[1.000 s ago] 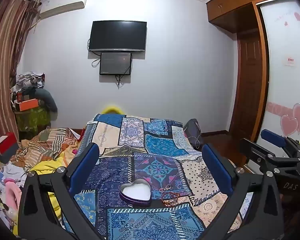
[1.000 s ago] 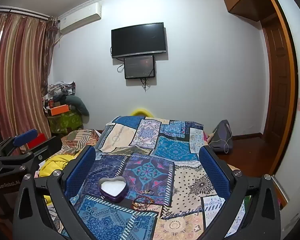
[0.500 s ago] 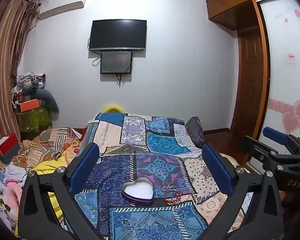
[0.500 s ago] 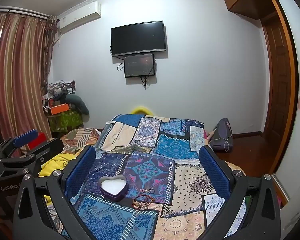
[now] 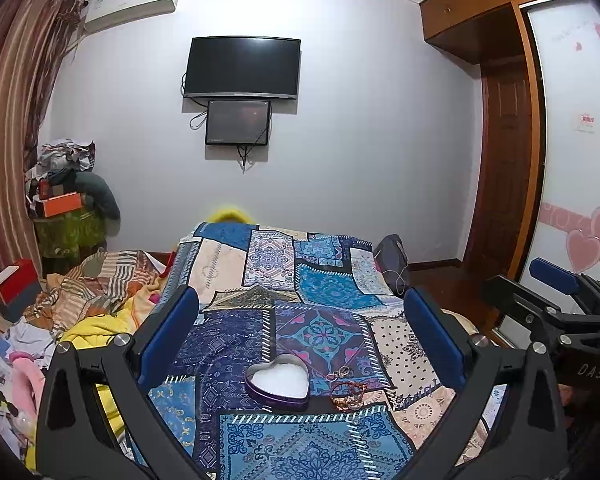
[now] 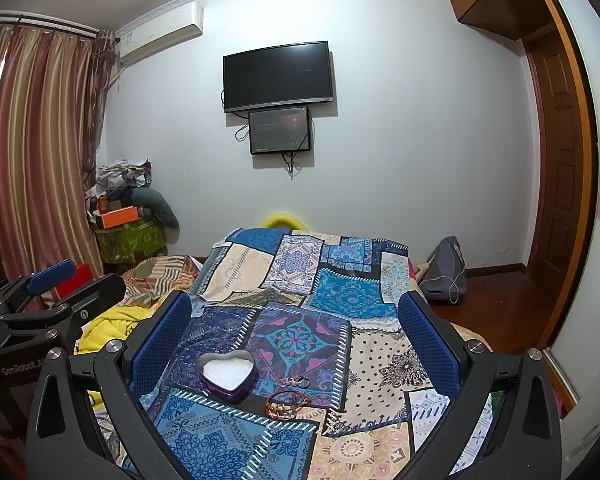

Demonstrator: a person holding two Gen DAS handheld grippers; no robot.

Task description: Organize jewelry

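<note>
A purple heart-shaped tin (image 5: pixel 278 381) with a white lining sits open on the patchwork bedspread (image 5: pixel 320 280); it also shows in the right wrist view (image 6: pixel 227 376). Just right of it lie small rings (image 5: pixel 342 372) and a tangle of red and gold bracelets (image 5: pixel 349 394), also in the right wrist view (image 6: pixel 286 404). My left gripper (image 5: pixel 300 336) is open and empty, well above and behind the tin. My right gripper (image 6: pixel 294 332) is open and empty too, held alongside; it shows at the right edge of the left wrist view (image 5: pixel 556 304).
Crumpled striped and yellow bedding (image 5: pixel 96 300) lies at the bed's left. A cluttered stand with an orange box (image 5: pixel 62 204) is by the curtain. A TV (image 5: pixel 242 68) hangs on the far wall. A dark bag (image 6: pixel 446 272) sits on the floor at right, near the wooden door (image 6: pixel 556 168).
Both grippers have drifted slightly, so the tin and jewellery sit a little differently in view. Both stay open; nothing on the bed has moved.
</note>
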